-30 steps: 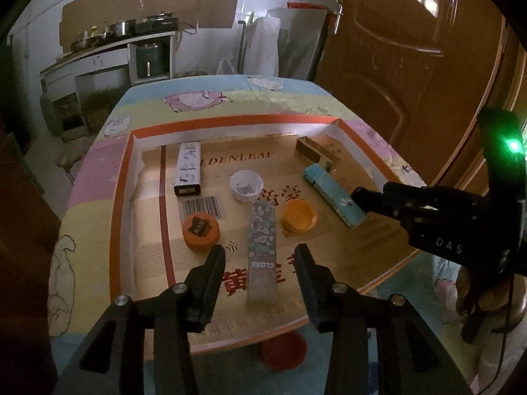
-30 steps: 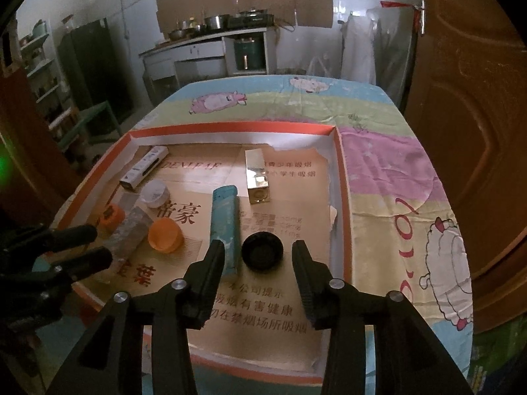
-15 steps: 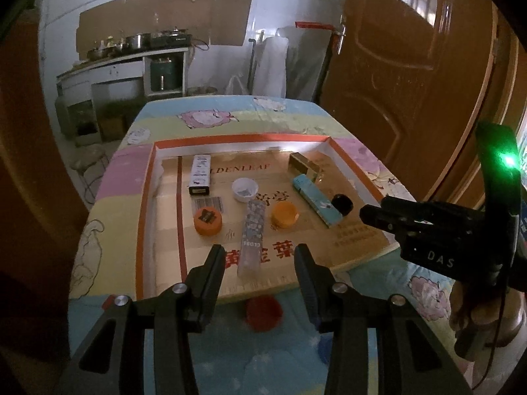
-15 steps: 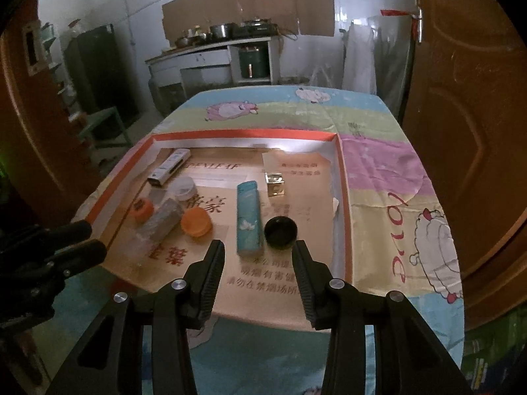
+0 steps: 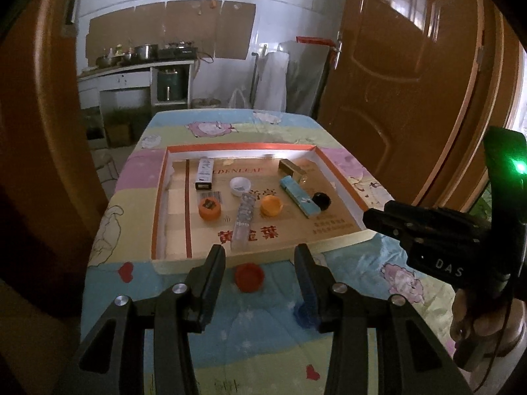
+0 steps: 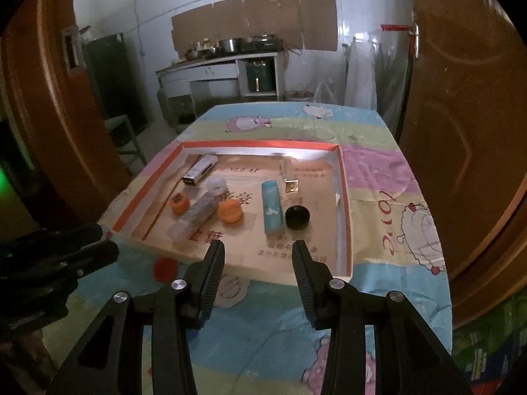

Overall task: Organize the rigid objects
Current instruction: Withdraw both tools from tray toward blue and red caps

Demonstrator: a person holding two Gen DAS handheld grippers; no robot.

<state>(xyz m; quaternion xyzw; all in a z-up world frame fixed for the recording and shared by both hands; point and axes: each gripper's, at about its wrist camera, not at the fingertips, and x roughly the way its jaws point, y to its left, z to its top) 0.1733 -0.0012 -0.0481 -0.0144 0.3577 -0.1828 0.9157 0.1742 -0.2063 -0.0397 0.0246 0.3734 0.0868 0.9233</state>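
A shallow cardboard tray (image 5: 158, 204) (image 6: 344, 217) lies on the table. In it are a blue box (image 5: 299, 196) (image 6: 272, 205), a black cap (image 5: 321, 200) (image 6: 297, 218), two orange caps (image 5: 209, 208) (image 5: 271, 205), a patterned clear tube (image 5: 243, 223) (image 6: 194, 218), a white cap (image 5: 239, 186), a white box (image 5: 204, 173) and a gold box (image 5: 291, 169). A red cap (image 5: 249, 277) (image 6: 165, 269) lies on the cloth in front of the tray. My left gripper (image 5: 259, 263) is open above the red cap. My right gripper (image 6: 258, 256) is open over the tray's near edge.
The table wears a pastel cartoon cloth (image 6: 395, 197). A small blue thing (image 5: 304, 316) lies by my left gripper's right finger. Brown doors (image 5: 411, 82) stand close on the right and left. A kitchen counter (image 6: 217, 69) is at the back.
Both grippers have pulled back from the tray toward the table's near edge and stayed open. The red cap now lies between the left fingers' tips in view.
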